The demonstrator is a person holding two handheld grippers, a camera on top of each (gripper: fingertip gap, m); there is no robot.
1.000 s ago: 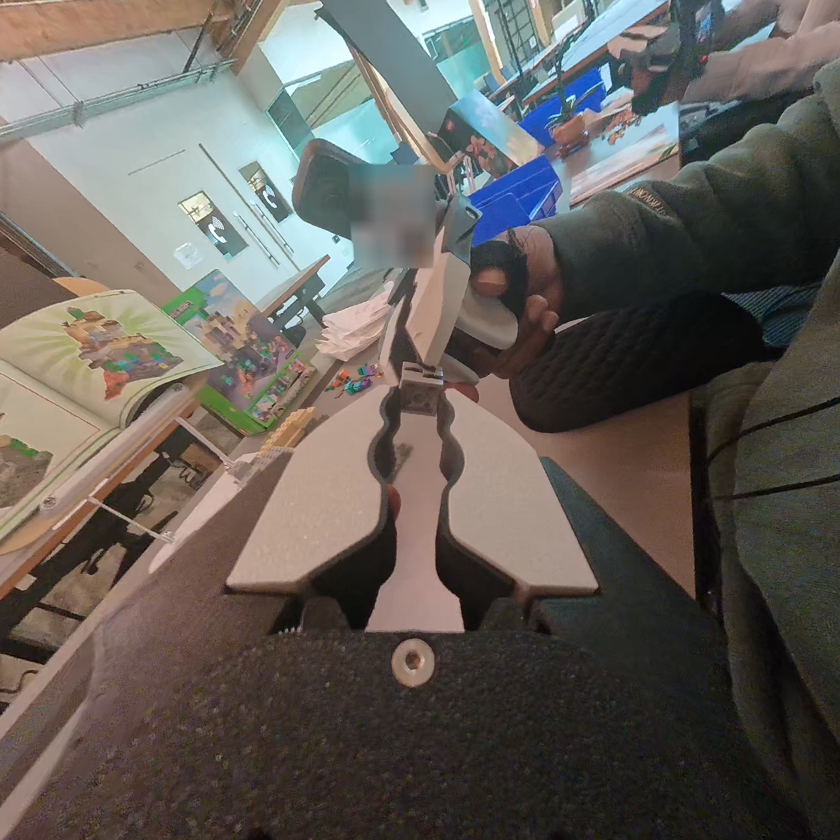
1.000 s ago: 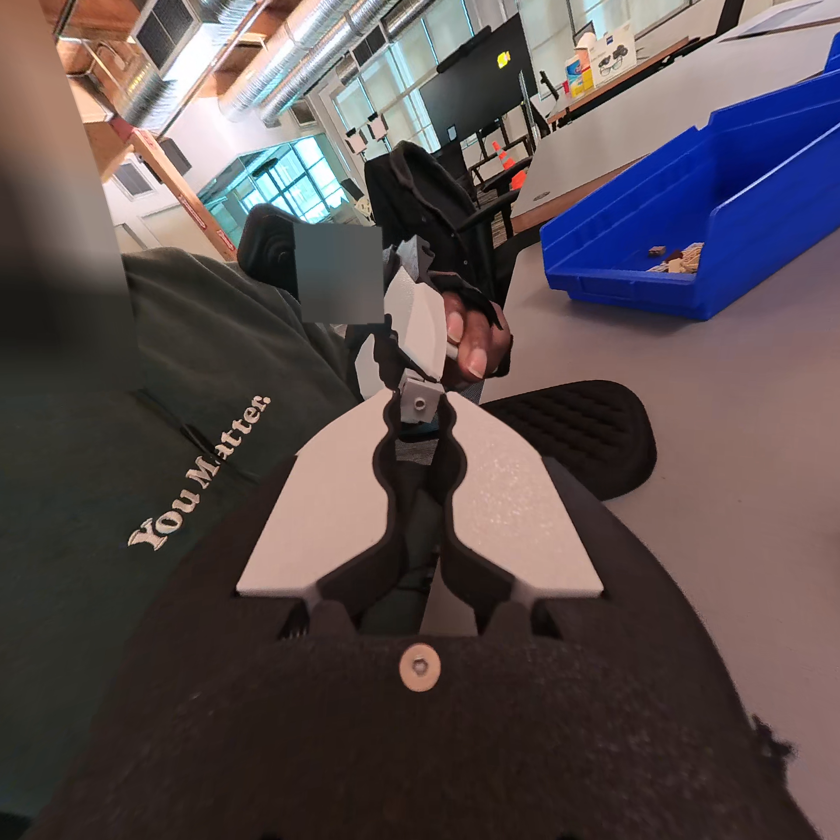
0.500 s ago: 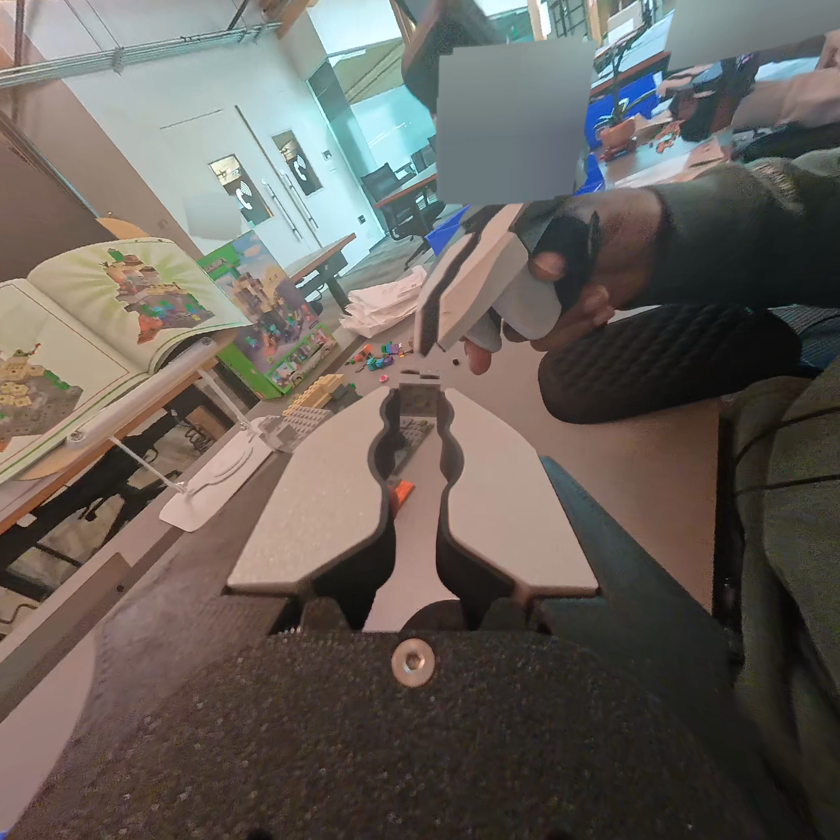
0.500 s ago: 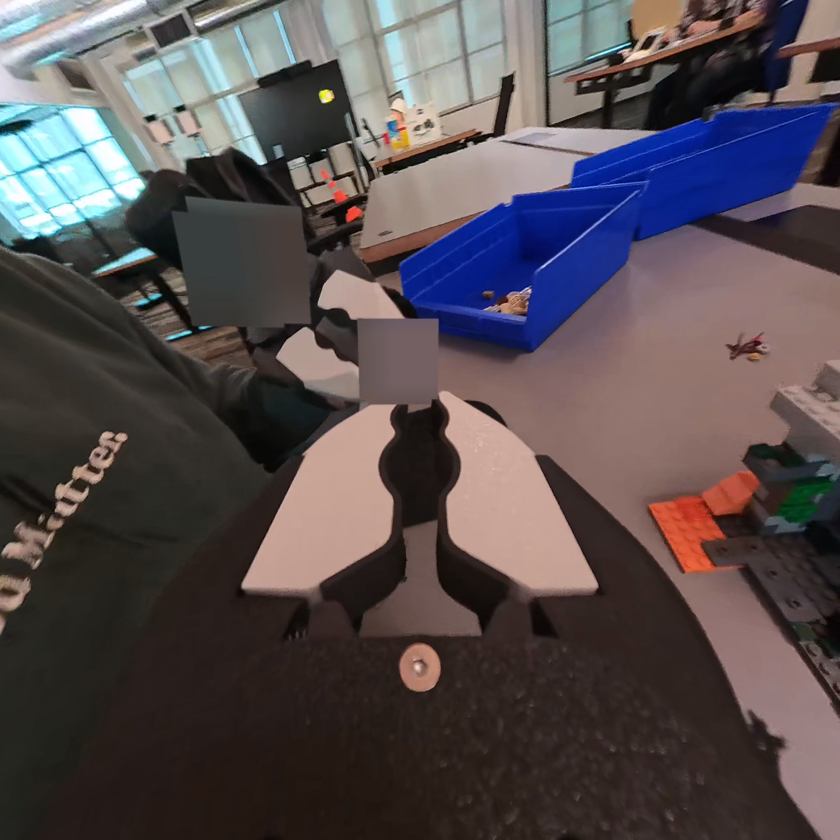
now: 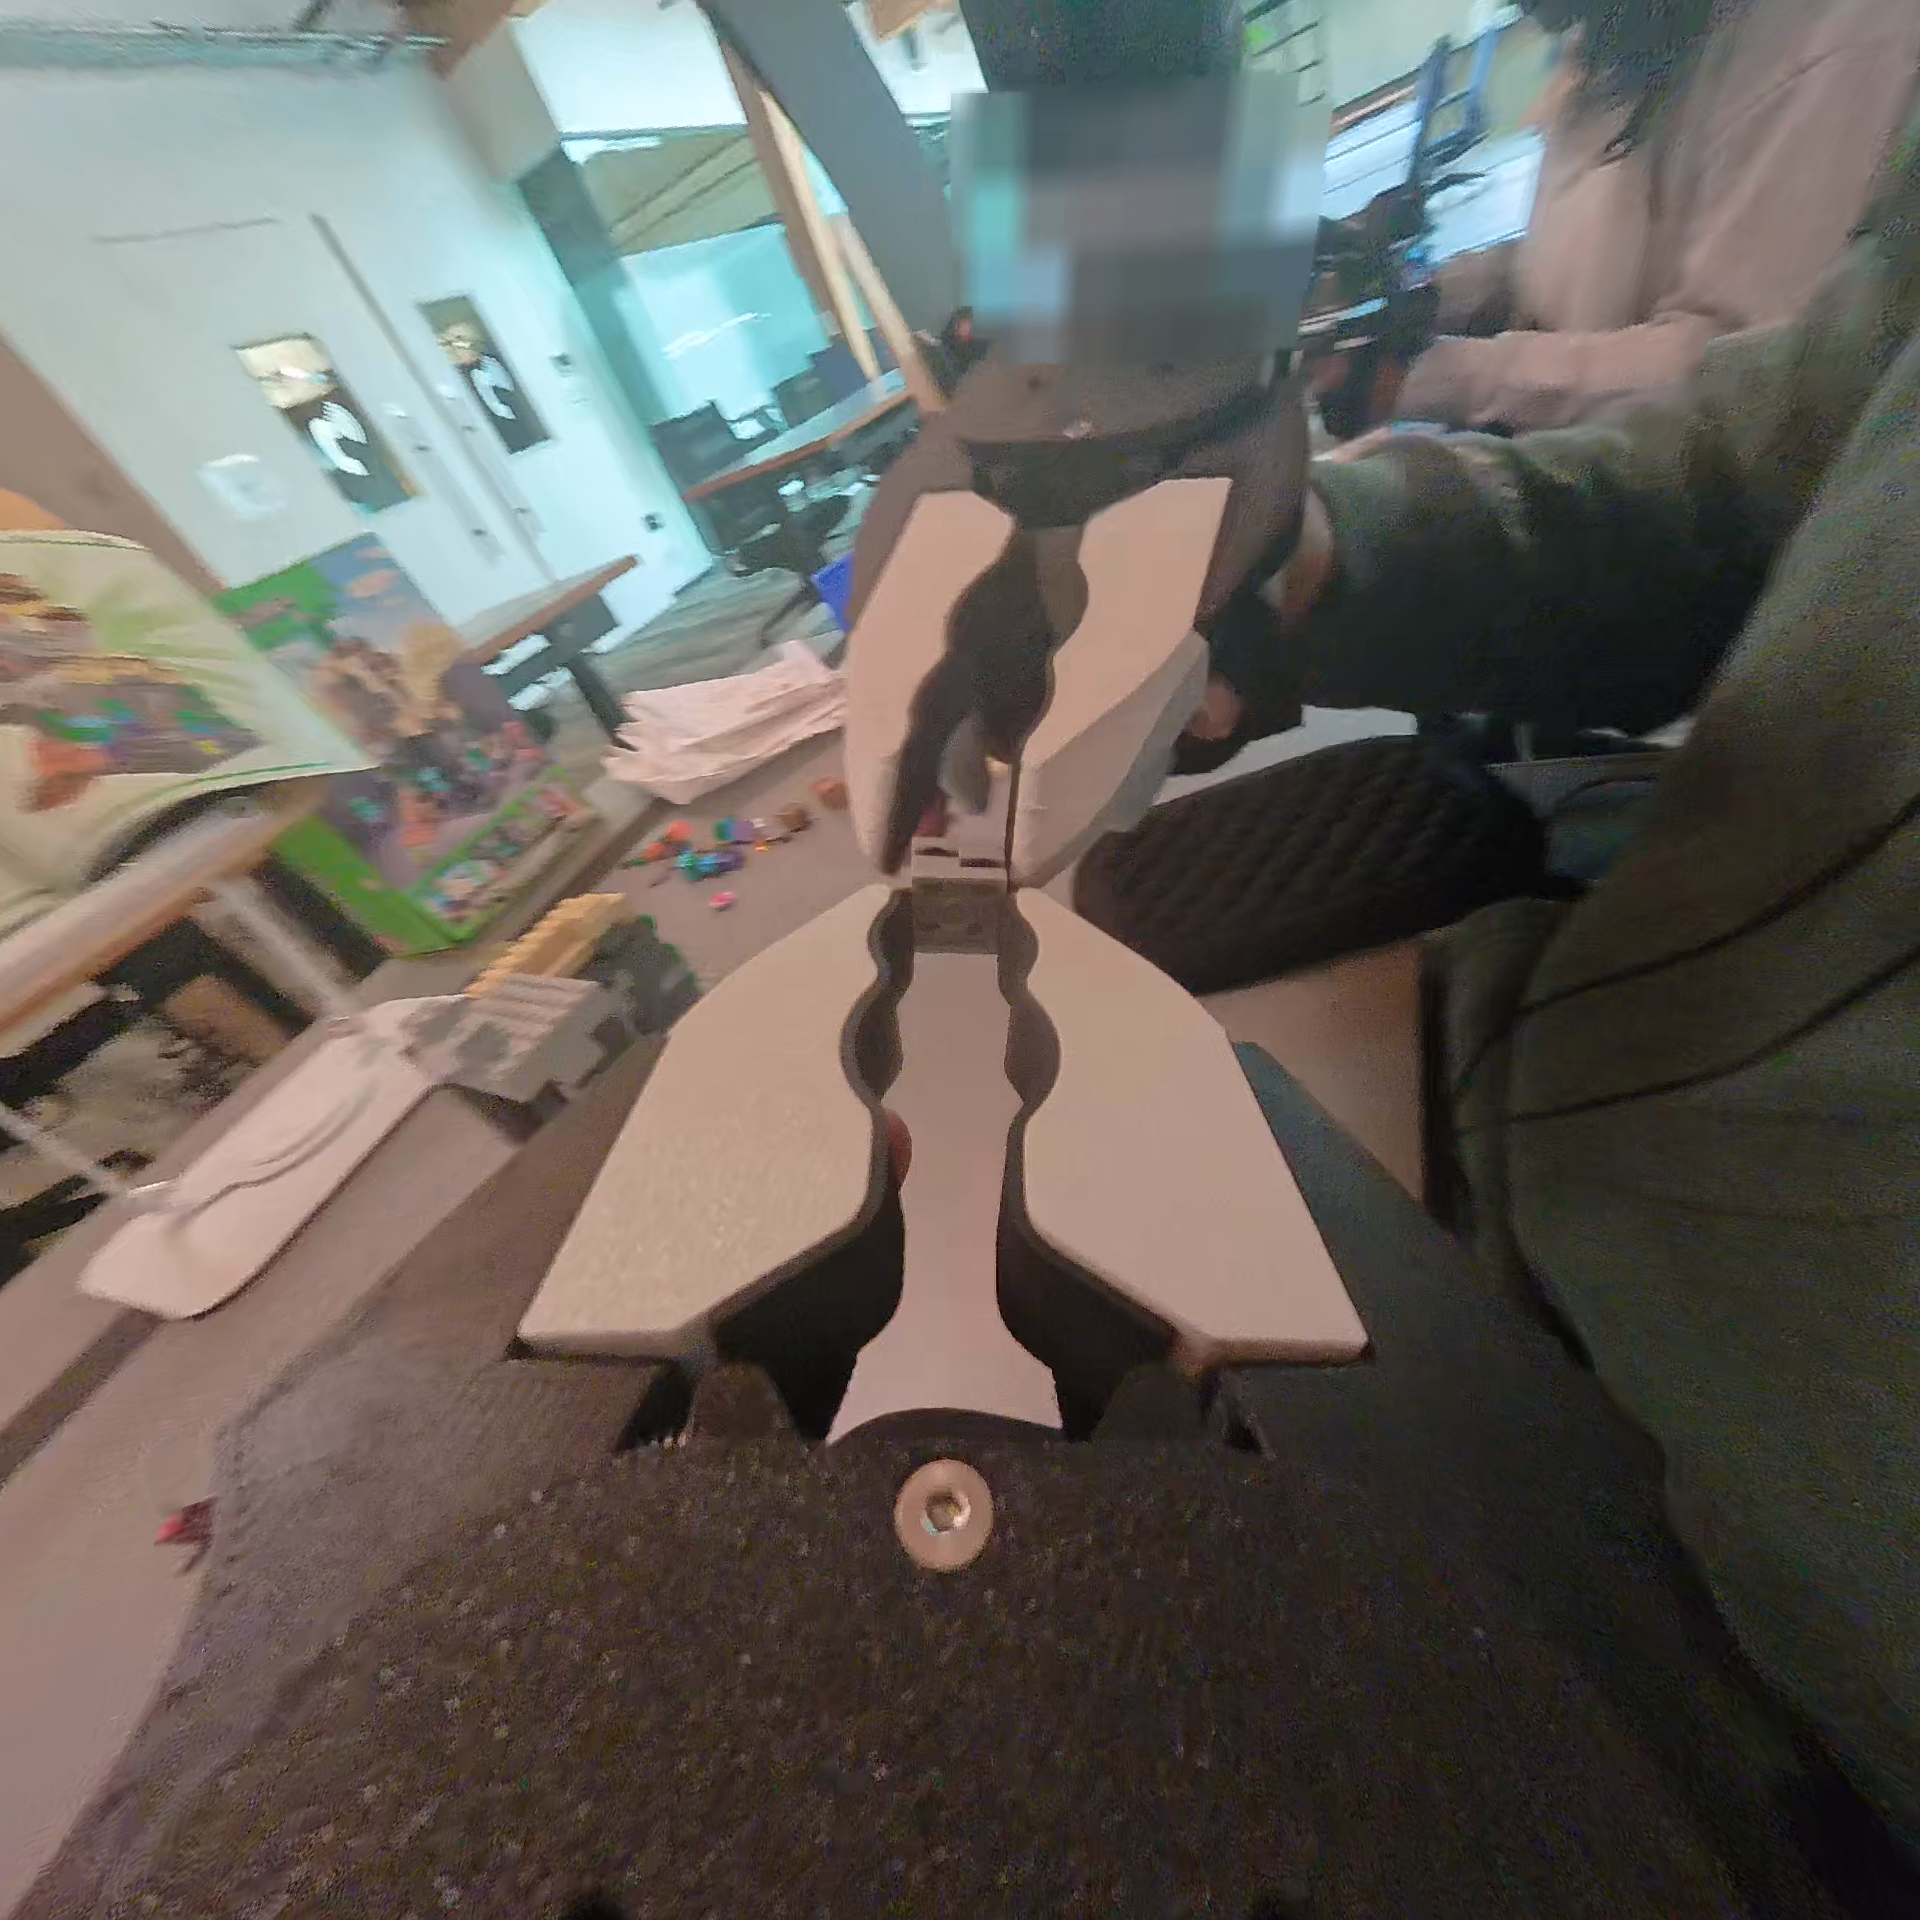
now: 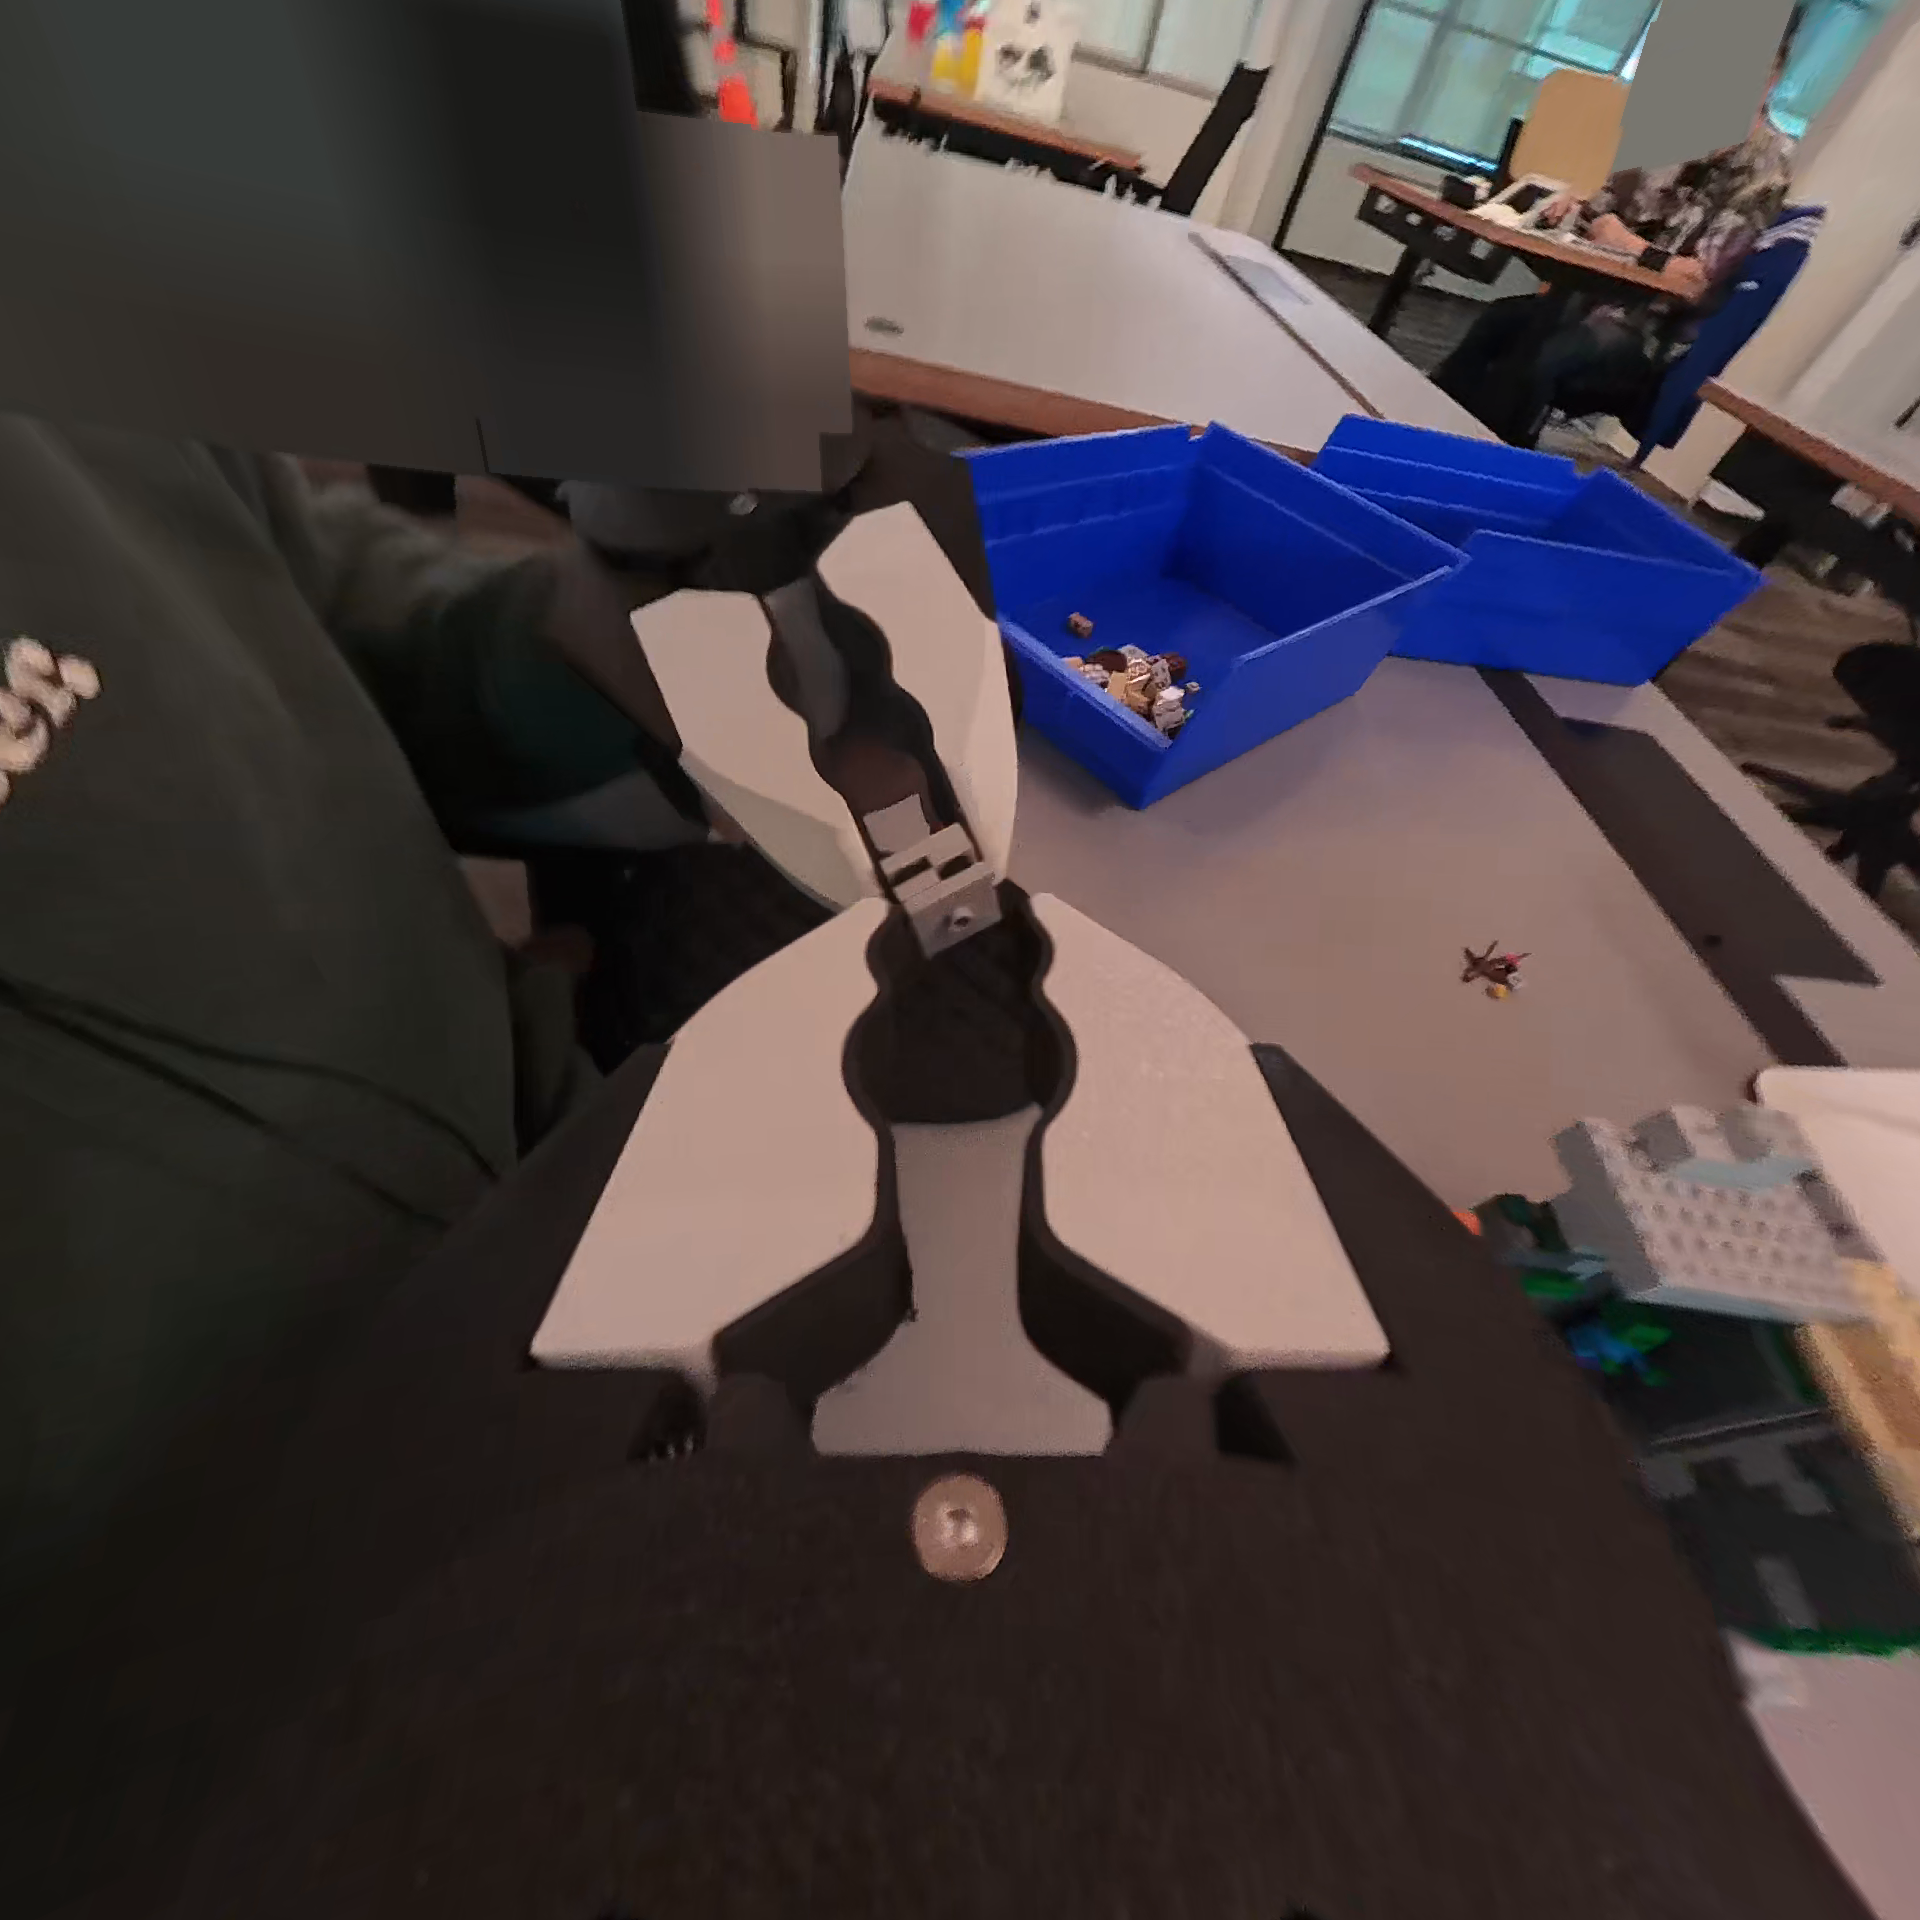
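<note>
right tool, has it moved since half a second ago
Yes. In the left wrist view the right tool has swung back down to the left tool, tip to tip.

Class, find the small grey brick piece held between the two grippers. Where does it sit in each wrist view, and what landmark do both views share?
Left wrist view: the grey brick piece sits at centre, just above the middle, at the left gripper tips.
Right wrist view: the same piece sits at centre, just above the right gripper tips, tilted.
Shared landmark: the grey brick model on the table.

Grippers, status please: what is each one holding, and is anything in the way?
Left gripper shut on grey brick. Right gripper shut on grey plate. Pieces touching tip to tip above table. Nothing between.
</note>
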